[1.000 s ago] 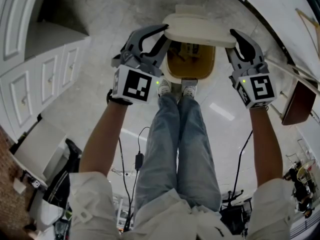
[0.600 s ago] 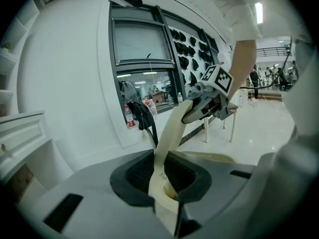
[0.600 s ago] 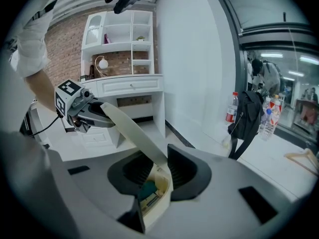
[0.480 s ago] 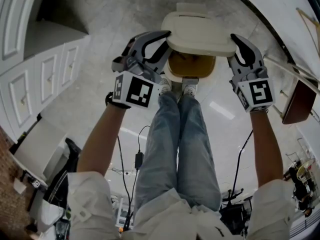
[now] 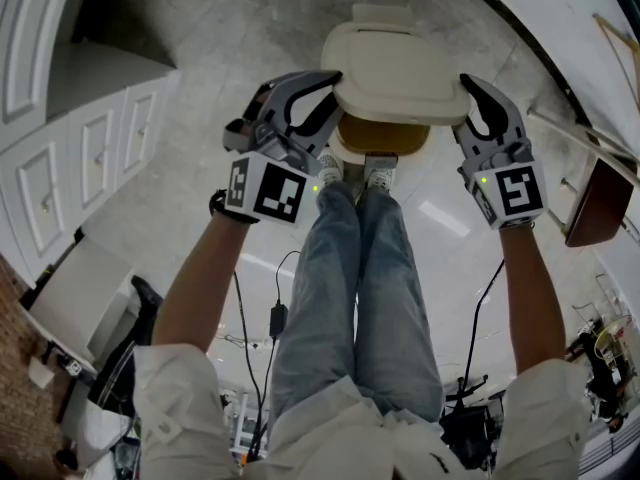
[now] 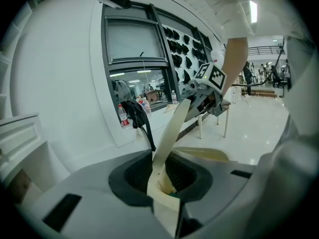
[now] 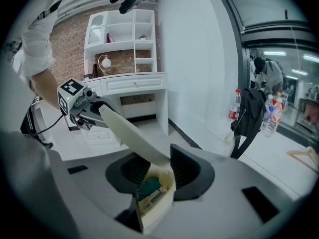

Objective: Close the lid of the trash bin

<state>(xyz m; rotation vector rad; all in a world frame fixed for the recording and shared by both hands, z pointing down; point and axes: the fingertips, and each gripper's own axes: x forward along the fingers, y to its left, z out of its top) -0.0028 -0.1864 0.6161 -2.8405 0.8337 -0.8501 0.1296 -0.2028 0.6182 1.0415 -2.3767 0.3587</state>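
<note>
1. Left fingers (image 6: 131, 179): narrow, pinched on the left side edge of the lid (image 5: 400, 68). The rim fills the gap between the pads.
2. Right fingers (image 7: 185, 168): also narrow, on the lid's right side edge. They've just been opening a bit. The rim sits between them and the pads look to be in contact.
3. Left gripper (image 5: 333, 96) and right gripper (image 5: 462, 103) face each other across the lid, both pitched down.
4. The lid sits over the trash bin (image 5: 385, 136), which stands on the floor (image 5: 200, 218) just ahead of the person's shoes (image 5: 378, 173). The far edge meets the hinge housing (image 5: 385, 15). The near edge is raised, with a strip of brown interior showing under it. My read: mostly down, not seated.
5. Doing it well: lower both sides at the same rate so the lid doesn't rack on the hinge. Follow the hinge arc rather than pushing straight down.
6. The fingers straddle the rim, so the lower ones could get trapped between lid and bin. Slide both grippers out sideways just before it seats, or let the lid fall the last bit.
7. The right grip looks looser than the left. If one side lets go first, the lid may twist, so release both together.
8. The shoes sit right at the bin's front. Can't tell if there's a pedal. If a foot is on one, the lid probably won't seat.
</note>
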